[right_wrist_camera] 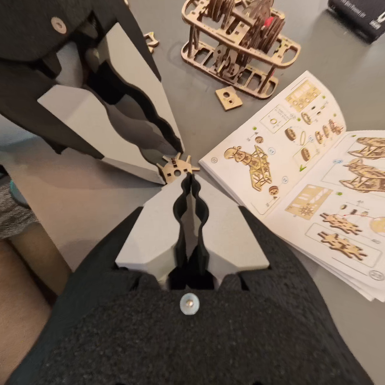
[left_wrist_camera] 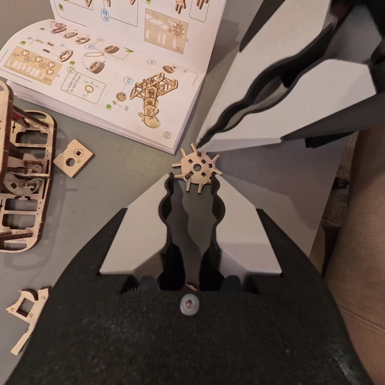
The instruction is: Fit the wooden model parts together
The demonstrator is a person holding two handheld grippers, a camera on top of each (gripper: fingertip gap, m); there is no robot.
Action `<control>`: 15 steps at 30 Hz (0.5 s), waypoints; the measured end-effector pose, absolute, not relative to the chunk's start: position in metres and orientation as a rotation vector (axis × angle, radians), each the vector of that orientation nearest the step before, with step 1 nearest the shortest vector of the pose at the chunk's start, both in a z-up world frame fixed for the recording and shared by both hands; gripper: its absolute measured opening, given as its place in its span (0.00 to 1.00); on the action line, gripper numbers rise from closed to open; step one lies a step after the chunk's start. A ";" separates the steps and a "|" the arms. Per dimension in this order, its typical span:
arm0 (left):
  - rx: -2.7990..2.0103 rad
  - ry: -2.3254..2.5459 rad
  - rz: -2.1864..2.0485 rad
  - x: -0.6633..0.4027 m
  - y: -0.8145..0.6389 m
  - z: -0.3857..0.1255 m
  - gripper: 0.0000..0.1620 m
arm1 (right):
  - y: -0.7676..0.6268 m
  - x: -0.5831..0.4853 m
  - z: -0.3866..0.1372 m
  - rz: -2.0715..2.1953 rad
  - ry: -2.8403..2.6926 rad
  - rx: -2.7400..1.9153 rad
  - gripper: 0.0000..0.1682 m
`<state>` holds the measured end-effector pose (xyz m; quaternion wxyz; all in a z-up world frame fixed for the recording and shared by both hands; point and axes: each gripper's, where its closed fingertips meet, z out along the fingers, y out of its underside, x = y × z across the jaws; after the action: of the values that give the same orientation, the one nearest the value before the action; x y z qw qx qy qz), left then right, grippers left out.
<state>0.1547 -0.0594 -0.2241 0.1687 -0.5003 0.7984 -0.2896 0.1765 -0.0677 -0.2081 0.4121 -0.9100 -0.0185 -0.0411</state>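
A small spoked wooden wheel (left_wrist_camera: 196, 166) with comb-toothed arms and square holes is held over the grey table. My left gripper (left_wrist_camera: 192, 177) is shut on it, one fingertip on each side of its lower half. Small dark pegs (left_wrist_camera: 187, 176) sit in two of its holes. My right gripper (right_wrist_camera: 190, 176) is shut, and its tips touch the wheel (right_wrist_camera: 177, 168) at the rim. I cannot tell whether it holds anything. In the left wrist view the right gripper (left_wrist_camera: 198, 145) comes in from the upper right. In the right wrist view the left gripper (right_wrist_camera: 170, 166) comes in from the upper left.
An open instruction booklet (left_wrist_camera: 116, 68) (right_wrist_camera: 291, 177) lies beside the wheel. A partly built wooden model (right_wrist_camera: 239, 48) (left_wrist_camera: 23, 177) stands beyond it. A square wooden piece with holes (left_wrist_camera: 74, 158) (right_wrist_camera: 228, 99) and another loose part (left_wrist_camera: 27, 308) lie on the table. A black box (right_wrist_camera: 358, 18) sits far right. The grippers are tip to tip, or close to it.
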 end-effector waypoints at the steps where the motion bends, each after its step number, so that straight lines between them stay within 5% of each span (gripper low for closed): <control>1: -1.422 2.271 -0.821 0.155 -0.059 -0.224 0.21 | -0.066 0.181 -0.201 -0.149 -0.048 -2.257 0.00; 15: -1.427 2.266 -0.832 0.154 -0.060 -0.224 0.21 | -0.069 0.193 -0.184 -0.188 0.016 -2.184 0.00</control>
<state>0.1544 -0.0595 -0.2240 0.1680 -0.5015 0.7967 -0.2924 0.1929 -0.0690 -0.1841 0.4571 -0.8861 0.0065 -0.0761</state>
